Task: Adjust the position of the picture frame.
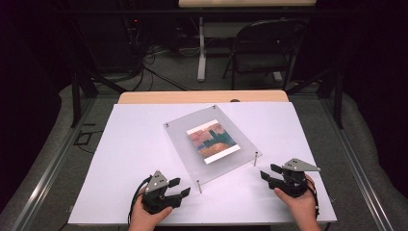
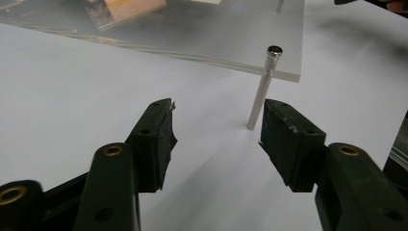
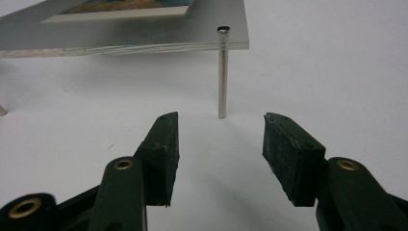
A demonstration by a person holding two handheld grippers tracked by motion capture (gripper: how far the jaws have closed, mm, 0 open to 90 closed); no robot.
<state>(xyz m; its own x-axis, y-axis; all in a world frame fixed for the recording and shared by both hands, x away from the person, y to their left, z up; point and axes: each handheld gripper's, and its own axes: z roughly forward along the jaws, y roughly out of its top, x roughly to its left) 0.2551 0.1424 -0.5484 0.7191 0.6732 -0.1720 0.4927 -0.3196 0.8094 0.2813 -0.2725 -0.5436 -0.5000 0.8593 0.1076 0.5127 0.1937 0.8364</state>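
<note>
left gripper (image 1: 179, 188): I hold it at the near left of the white table (image 1: 130, 144), jaws apart with nothing between them, aimed at the near-left post.
right gripper (image 1: 267, 174): I hold it at the near right, jaws likewise apart and empty, facing its own post.
near-left post (image 2: 262, 89): a thin metal leg under the frame's near corner, just beyond my right-hand pad (image 2: 288, 142) in the left gripper view; I judge I should shift a little toward it so it sits centred before I close.
near-right post (image 3: 223, 72): upright, just ahead of the gap in the right gripper view, slightly left of its middle.
acrylic frame (image 1: 192, 144): a clear plate with a coloured picture (image 1: 211, 141), mid-table, raised on posts, turned askew.
how I do it well: I close on both posts together, low on the shafts, and squeeze gently so the plate stays level.
risk: a lopsided pinch may tip the frame.
</note>
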